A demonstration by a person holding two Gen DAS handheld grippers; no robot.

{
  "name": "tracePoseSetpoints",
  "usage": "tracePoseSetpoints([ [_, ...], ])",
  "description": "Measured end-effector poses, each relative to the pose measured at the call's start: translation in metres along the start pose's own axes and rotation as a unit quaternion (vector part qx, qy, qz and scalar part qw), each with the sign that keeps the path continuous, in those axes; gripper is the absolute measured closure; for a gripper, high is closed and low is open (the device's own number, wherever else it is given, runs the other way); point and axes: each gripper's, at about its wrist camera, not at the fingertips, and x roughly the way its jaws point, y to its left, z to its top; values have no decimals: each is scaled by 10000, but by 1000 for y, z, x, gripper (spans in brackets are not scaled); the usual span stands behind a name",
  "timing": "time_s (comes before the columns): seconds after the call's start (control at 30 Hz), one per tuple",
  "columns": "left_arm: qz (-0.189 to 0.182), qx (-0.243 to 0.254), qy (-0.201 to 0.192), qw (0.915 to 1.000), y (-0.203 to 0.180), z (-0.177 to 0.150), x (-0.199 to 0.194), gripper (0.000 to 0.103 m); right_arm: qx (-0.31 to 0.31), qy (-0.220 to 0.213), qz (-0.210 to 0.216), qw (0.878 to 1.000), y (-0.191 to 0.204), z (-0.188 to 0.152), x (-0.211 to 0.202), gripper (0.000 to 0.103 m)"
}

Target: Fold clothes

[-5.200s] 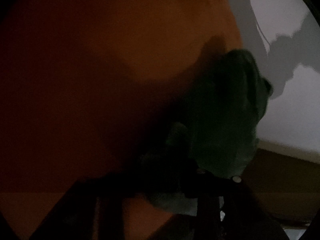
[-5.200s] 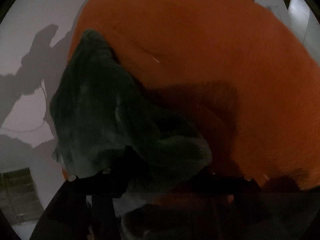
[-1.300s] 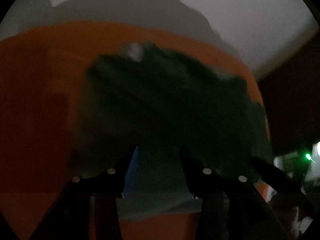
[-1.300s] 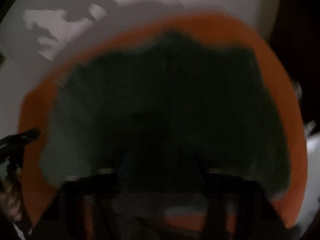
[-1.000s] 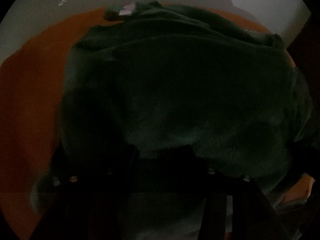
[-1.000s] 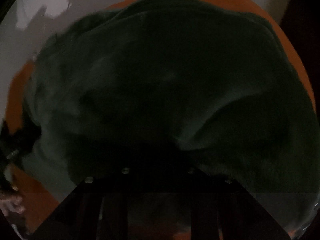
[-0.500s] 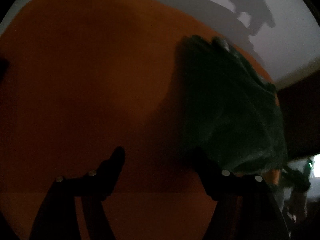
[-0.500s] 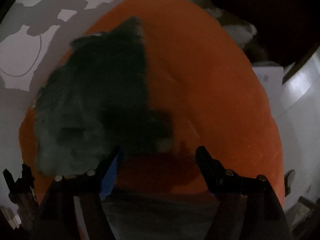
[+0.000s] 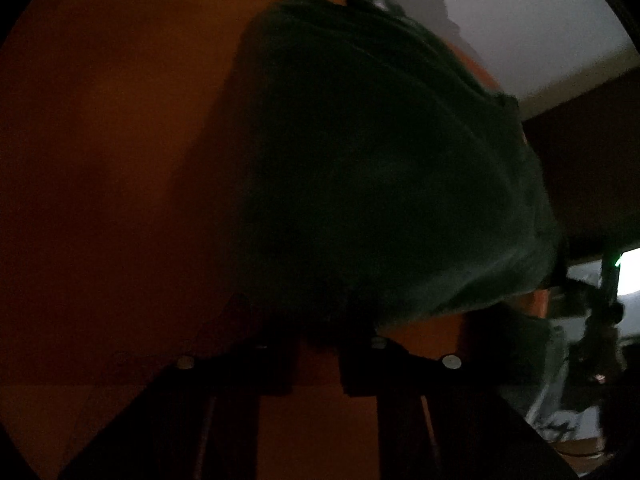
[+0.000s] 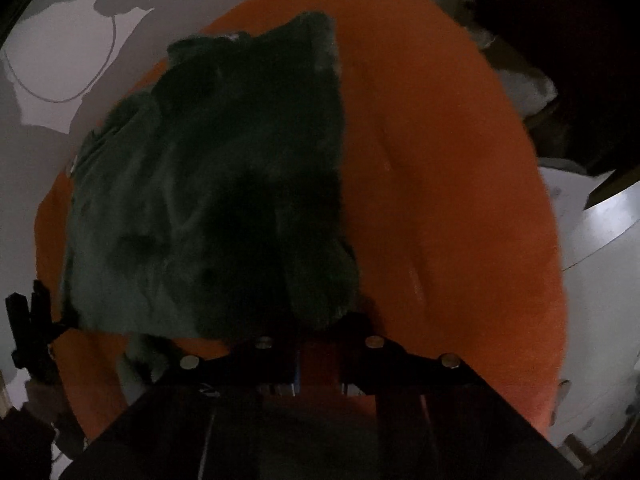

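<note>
Under the left wrist camera lies one dark green garment [image 9: 384, 168], a single folded heap that fills the middle and right of the dim view. It rests on one orange cloth [image 9: 112, 152] that covers the surface below; whether that surface is a counter or a bed cannot be told. Beyond the cloth's far edge stands a pale wall [image 9: 540, 28] with shadows on it. The left tongs [image 9: 316, 344] show as two dark fingers at the bottom of the view, drawn near together and closing. The garment's near edge hangs just above their tips, but the darkness hides whether any fabric is caught between them; only orange cloth shows in the narrow gap lower down.

From the right wrist camera the same one garment [image 10: 208, 184] appears brighter, lying on the left half of the orange cloth [image 10: 440, 184], roughly oblong, with one rounded lobe of fabric at its near right corner. The right tongs [image 10: 318, 340] are likewise two fingers drawn near together and closing, with orange cloth visible in the slit between them. The lobe sits just above and to the left of the tips, touching or nearly so; a grip on it cannot be made out. At the far left edge a second dark tool [image 10: 28, 332] pokes into view.
</note>
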Motion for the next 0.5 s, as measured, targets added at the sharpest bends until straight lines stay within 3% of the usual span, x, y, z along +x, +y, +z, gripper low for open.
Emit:
tracePoseSetpoints([
  [0.07,443,-107,204,9988,18,-9,-2,101,123,114,30,9999,-9,-2,2,92],
  [0.13,584,-472,409,9963,46,-17,1,101,177,242,85,9995,-8,-5,12,92],
  [0.2,461,-860,389,9945,69,-19,-3,101,167,389,217,9989,-6,-1,24,92],
  [0.27,418,-1031,167,9937,78,-12,-17,101,167,487,129,9986,-3,3,29,87],
  [0.3,437,-1049,72,9935,78,-5,-24,99,215,457,1,9987,-1,4,26,75],
  [0.33,472,-1030,-5,9936,75,3,-31,98,278,404,-132,9987,2,5,20,67],
  [0.43,611,-781,-196,9949,51,26,-50,87,236,-196,-679,9972,24,6,-9,65],
  [0.5,686,-335,-435,9961,14,49,-59,70,86,-765,-881,9931,54,5,-28,65],
])
